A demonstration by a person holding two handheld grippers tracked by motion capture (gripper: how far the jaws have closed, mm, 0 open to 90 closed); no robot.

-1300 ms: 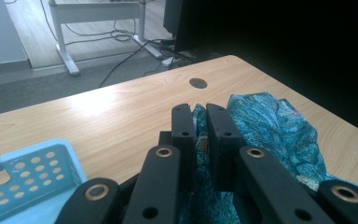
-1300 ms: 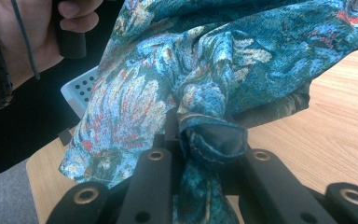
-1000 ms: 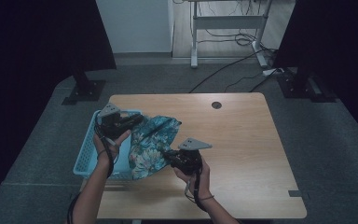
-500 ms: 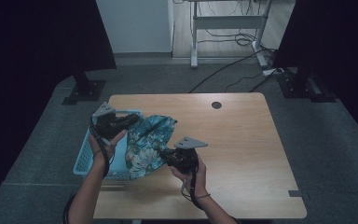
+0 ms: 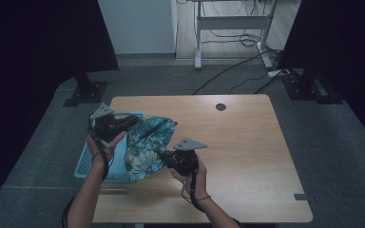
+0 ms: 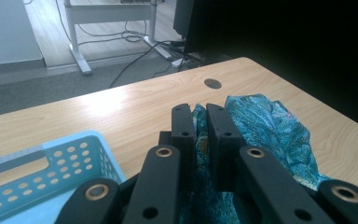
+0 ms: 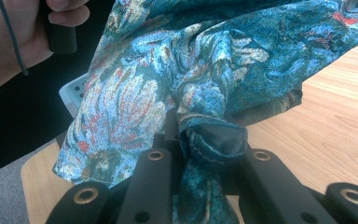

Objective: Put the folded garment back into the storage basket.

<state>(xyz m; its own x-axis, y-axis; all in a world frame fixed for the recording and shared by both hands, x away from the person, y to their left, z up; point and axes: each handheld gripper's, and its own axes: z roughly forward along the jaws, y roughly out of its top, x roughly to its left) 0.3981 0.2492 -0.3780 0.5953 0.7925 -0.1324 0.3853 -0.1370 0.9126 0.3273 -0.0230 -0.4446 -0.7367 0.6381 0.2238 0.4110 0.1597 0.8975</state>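
You have the floral cloth lifted over the blue basket; left gripper and right gripper jaws both clamp it; laying it on the tabletop remains, likely.

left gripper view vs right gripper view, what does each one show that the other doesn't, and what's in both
The left gripper view alone takes in the table's round cable hole, the white desk frame and cables on the floor behind, and the left gripper shut on a fold of cloth.

The right gripper view alone has the person's other hand at top left, and the right gripper shut on a bunched, knot-like wad.

Both share the teal floral cloth, the wooden table and part of the perforated basket.
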